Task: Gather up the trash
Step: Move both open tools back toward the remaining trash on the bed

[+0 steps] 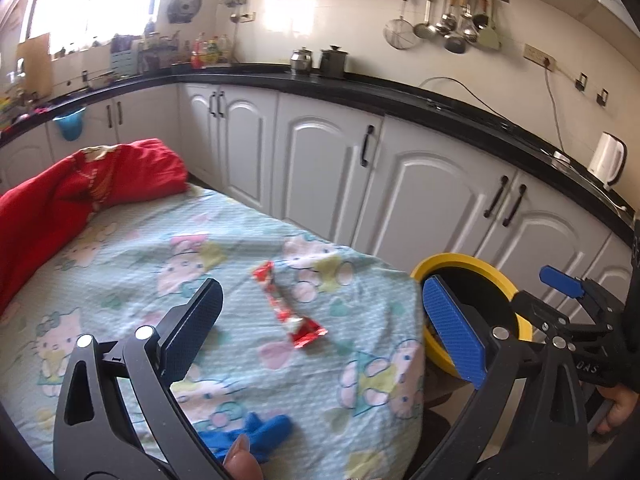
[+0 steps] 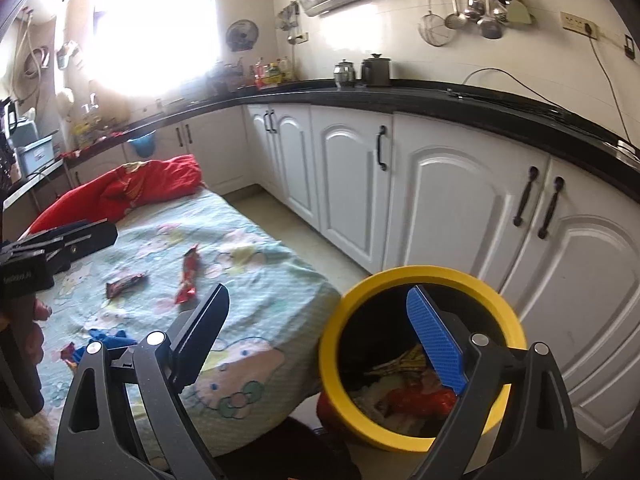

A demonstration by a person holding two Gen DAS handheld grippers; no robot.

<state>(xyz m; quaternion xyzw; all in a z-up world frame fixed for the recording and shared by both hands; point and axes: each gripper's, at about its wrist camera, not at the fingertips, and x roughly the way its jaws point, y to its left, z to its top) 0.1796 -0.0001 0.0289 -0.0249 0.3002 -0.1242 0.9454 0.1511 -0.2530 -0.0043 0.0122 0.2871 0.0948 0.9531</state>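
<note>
Both tongs gape wide, empty. The red wrapper [image 1: 289, 307] lies mid-frame on the bed [image 1: 120, 272], between the left tongs' [image 1: 316, 328] jaws, long axis running away; left nearer. Right tongs [image 2: 320, 340] frame the bin [image 2: 332, 344].

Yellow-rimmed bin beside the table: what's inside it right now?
The right wrist view shows the yellow-rimmed bin already holding crumpled trash: something red, a yellowish wrapper and pale paper. The right gripper finger covers part of it, and the bottom is hidden.
</note>
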